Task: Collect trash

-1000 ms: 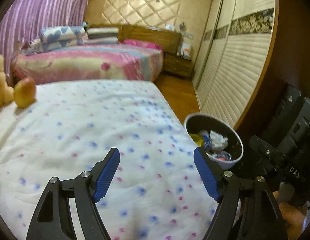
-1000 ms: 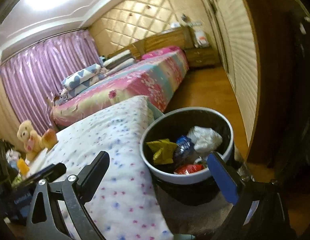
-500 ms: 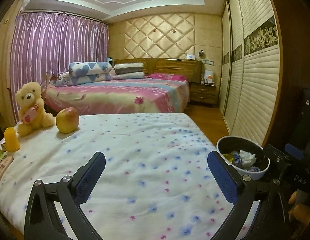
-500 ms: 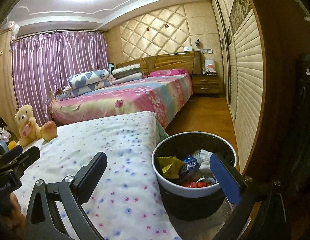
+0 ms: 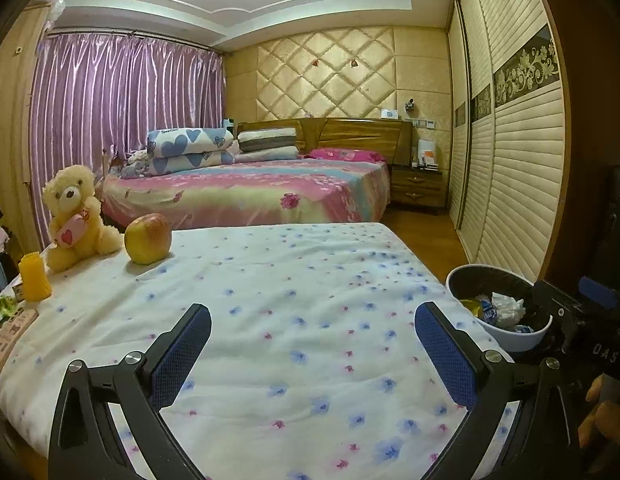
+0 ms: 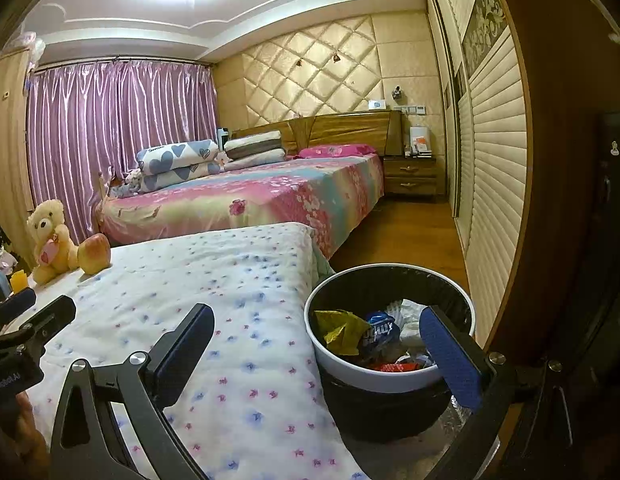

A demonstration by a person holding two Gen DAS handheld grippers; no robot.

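A white-rimmed trash bin (image 6: 390, 376) with a black liner stands on the floor at the right edge of a flower-print quilted surface (image 5: 310, 300). Inside lie a yellow wrapper (image 6: 344, 330), a blue packet (image 6: 376, 330), white crumpled paper (image 6: 410, 316) and a red wrapper (image 6: 394, 367). The same bin (image 5: 514, 338) shows at the right of the left wrist view. My left gripper (image 5: 312, 344) hovers wide open above the quilt, holding nothing. My right gripper (image 6: 316, 344) stands open too, its right finger over the bin's rim, nothing between the pads.
At the quilt's far left sit a teddy bear (image 5: 75, 216), an apple (image 5: 147, 238) and an orange bottle (image 5: 35, 276); flat packets (image 5: 7, 330) lie at the left edge. A made bed (image 5: 249, 192), nightstand (image 5: 418, 190), sliding wardrobe doors (image 5: 514, 180) and pink curtains lie beyond.
Both cameras have tilted up, from looking down at quilt and bin to a more level view of the room. My left gripper's jaws have spread wider.
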